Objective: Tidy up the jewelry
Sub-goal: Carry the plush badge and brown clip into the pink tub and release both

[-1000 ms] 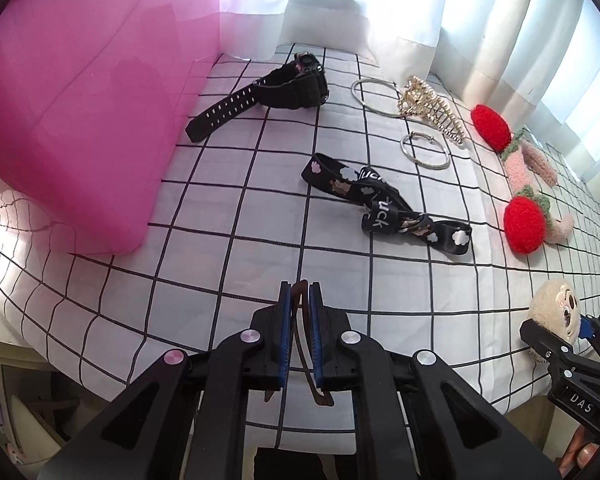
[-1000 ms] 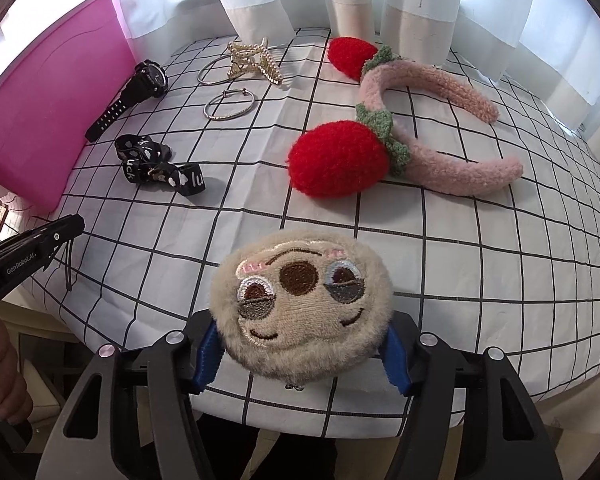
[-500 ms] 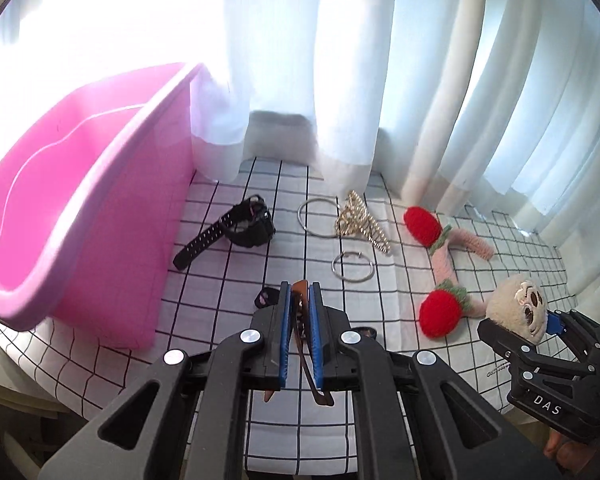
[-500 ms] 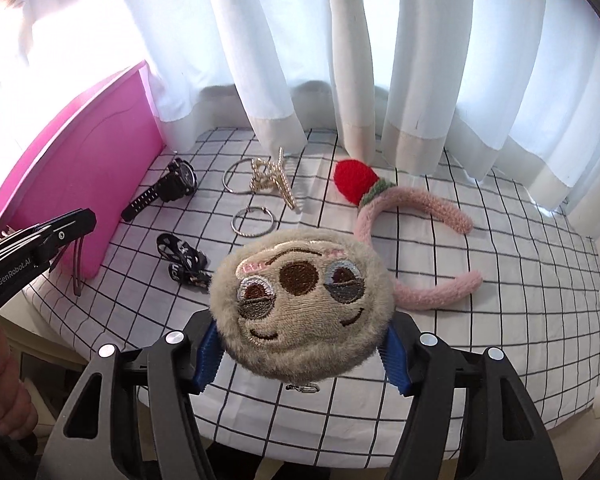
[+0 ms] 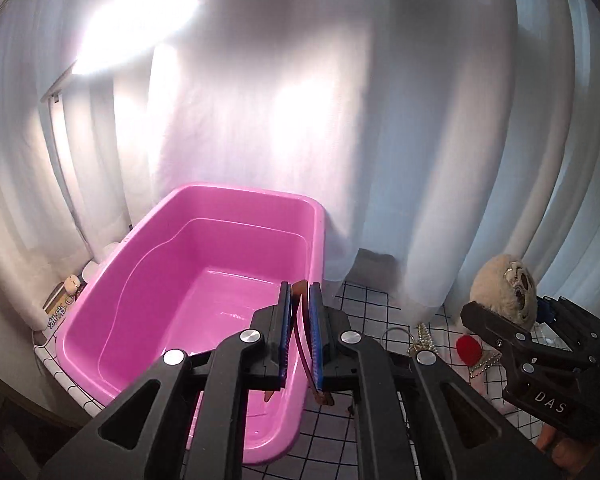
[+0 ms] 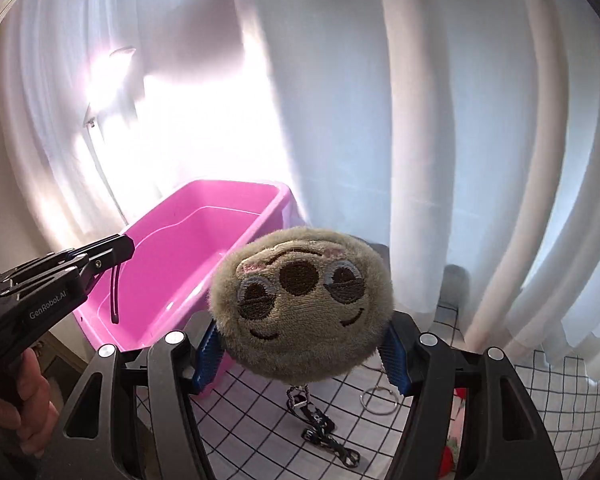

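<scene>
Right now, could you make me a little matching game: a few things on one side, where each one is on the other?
Things:
1. plush face
2. thin brown band
3. pink tub
4. metal ring

Places:
A. lying on the checked cloth
B. pinched in the left gripper
C. standing at the table's edge by the curtain
D. squeezed in the right gripper

Pairs: 1-D, 2-B, 3-C, 4-A

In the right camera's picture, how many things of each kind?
Pink tub: 1
Plush face: 1
Brown band: 1
Metal ring: 1
Black strap: 1
Red strawberry piece: 1
Hand-held gripper: 2 (left hand-held gripper, right hand-held gripper)
Total: 8
</scene>
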Available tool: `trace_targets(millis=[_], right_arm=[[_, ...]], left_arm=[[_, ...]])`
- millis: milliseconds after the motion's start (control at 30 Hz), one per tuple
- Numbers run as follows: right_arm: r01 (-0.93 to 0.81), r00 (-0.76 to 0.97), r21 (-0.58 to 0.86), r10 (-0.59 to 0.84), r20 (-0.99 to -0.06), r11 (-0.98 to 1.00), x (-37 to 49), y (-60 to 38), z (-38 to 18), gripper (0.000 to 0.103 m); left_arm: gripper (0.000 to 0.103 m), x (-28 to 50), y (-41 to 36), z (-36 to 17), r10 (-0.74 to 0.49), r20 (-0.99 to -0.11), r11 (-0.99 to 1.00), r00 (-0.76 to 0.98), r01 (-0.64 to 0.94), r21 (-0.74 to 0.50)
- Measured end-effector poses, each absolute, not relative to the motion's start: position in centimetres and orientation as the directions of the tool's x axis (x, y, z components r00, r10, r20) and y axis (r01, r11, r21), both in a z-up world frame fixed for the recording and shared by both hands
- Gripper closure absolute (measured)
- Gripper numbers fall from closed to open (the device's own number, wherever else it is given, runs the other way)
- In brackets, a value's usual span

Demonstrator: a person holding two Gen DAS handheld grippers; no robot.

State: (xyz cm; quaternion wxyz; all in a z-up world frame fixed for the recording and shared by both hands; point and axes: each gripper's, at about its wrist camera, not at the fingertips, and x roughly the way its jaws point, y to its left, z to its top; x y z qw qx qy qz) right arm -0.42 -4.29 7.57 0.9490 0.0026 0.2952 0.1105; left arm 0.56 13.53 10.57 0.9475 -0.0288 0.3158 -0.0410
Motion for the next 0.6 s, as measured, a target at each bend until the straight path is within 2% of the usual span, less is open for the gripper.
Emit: trace_targets(millis=[100,300,600], right_arm=[[-0.279,0.786,0.067,0.268,-0.558,0.958,2.5,-0.8,8.1,0.040],[-0.388,0.710,0.074,0.349,-0.612,0.919,7.4,5.6,7.3,0.040],[-0.399,0.602,0.064,0.314,-0.735,0.915,12.5,10.2,2.8,0.040]], left_arm=[[0.094,2.5,16.8,9.9,-0.025,-0.620,0.998,0.784,-0.019,-0.063],[0.094,5.1,22.7,6.4,0.062,-0.689,0.989,0.722,-0.135,-0.052],[0.093,7.9,26.1,1.8,0.104,-0.778,0.977,0.620,-0.210,-0.037]])
